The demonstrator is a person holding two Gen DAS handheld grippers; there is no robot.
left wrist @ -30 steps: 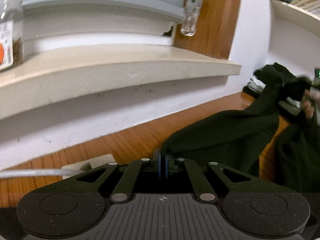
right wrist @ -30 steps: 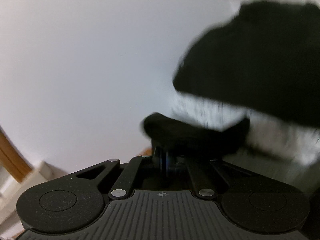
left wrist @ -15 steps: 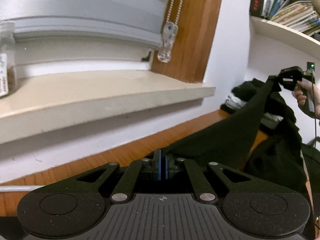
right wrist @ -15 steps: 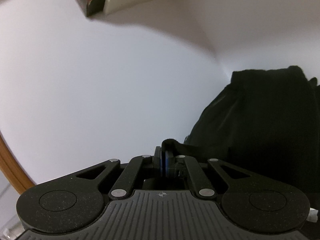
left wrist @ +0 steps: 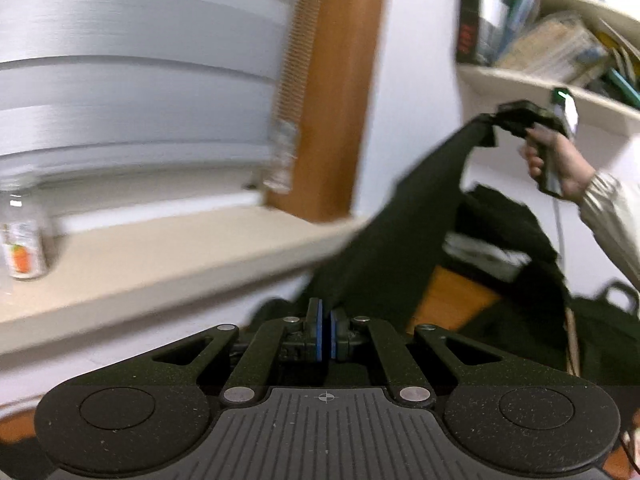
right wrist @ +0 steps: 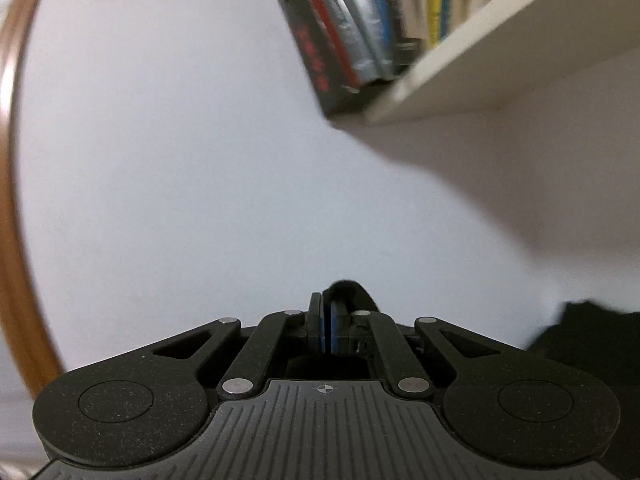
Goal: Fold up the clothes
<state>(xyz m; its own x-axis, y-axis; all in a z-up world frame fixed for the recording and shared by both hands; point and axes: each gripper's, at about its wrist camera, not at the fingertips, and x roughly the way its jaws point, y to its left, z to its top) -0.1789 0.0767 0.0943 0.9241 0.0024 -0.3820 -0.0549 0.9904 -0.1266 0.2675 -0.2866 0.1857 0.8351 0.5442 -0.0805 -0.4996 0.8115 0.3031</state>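
Note:
A black garment hangs stretched in the air between my two grippers. My left gripper is shut on its lower end. My right gripper, held by a hand at the upper right of the left wrist view, is shut on its upper end. In the right wrist view my right gripper is shut, with a fold of the black garment sticking out above the pads. More black clothes lie piled on the wooden table below.
A window sill with a small bottle runs along the left. A wooden window frame and blind chain stand behind. A shelf with books hangs close above my right gripper.
Both grippers have risen, lifting the black garment off the table and stretching it between them. My right gripper has moved up toward the bookshelf.

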